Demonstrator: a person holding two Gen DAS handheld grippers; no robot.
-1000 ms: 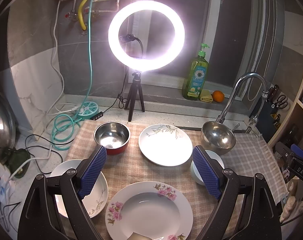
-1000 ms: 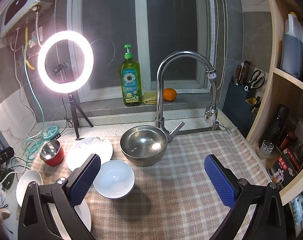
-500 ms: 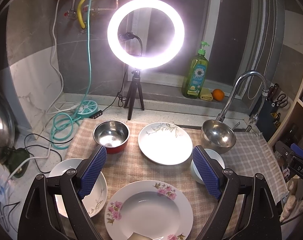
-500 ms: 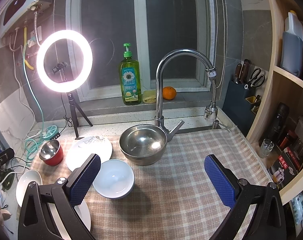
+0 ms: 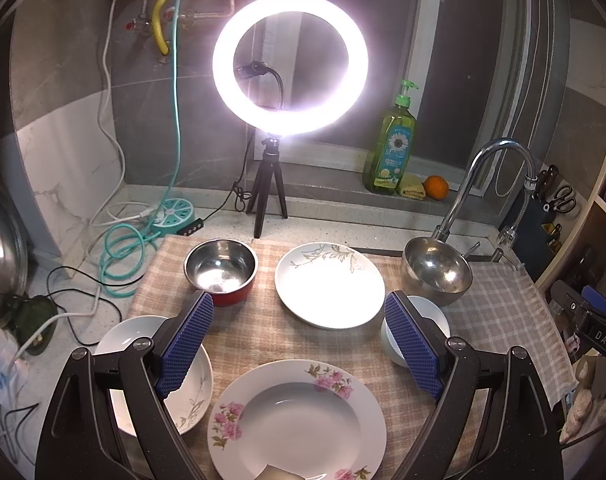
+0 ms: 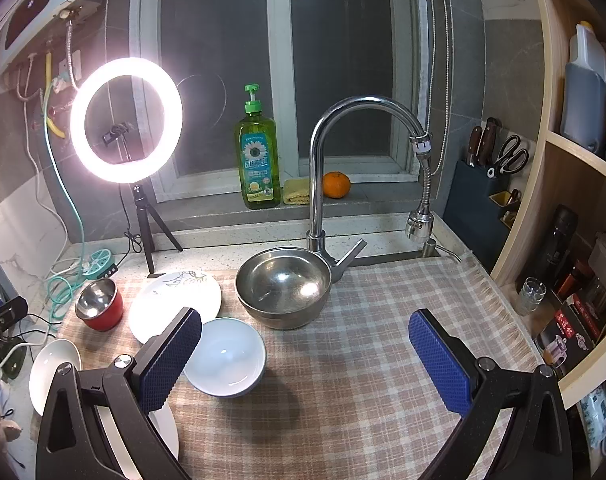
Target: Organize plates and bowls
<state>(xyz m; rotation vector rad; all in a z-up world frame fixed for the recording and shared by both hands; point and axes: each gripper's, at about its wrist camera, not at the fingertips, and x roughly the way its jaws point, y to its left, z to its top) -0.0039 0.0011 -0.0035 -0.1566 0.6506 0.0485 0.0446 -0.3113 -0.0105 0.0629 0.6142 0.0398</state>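
Note:
On a checked cloth (image 5: pixel 263 328) lie a deep plate with pink flowers (image 5: pixel 297 420), a flat white plate with a leaf sprig (image 5: pixel 329 284), a white dish with a grey sprig (image 5: pixel 191 396), a red steel-lined bowl (image 5: pixel 221 270), a large steel bowl (image 5: pixel 437 270) and a white bowl (image 5: pixel 443 316). My left gripper (image 5: pixel 299 344) is open and empty above the flowered plate. My right gripper (image 6: pixel 305 354) is open and empty; its left finger stands over the white bowl (image 6: pixel 227 356), near the steel bowl (image 6: pixel 283 286).
A lit ring light on a tripod (image 5: pixel 289 64) stands behind the dishes. A tap (image 6: pixel 323 168) rises behind the steel bowl. Dish soap (image 6: pixel 257 160) and an orange (image 6: pixel 336 185) sit on the sill. Cables (image 5: pixel 119 248) lie left. Shelves (image 6: pixel 575 216) stand right.
Both grippers have risen or drawn back very slightly; the dishes sit a little lower in view. Nothing was taken hold of or let go.

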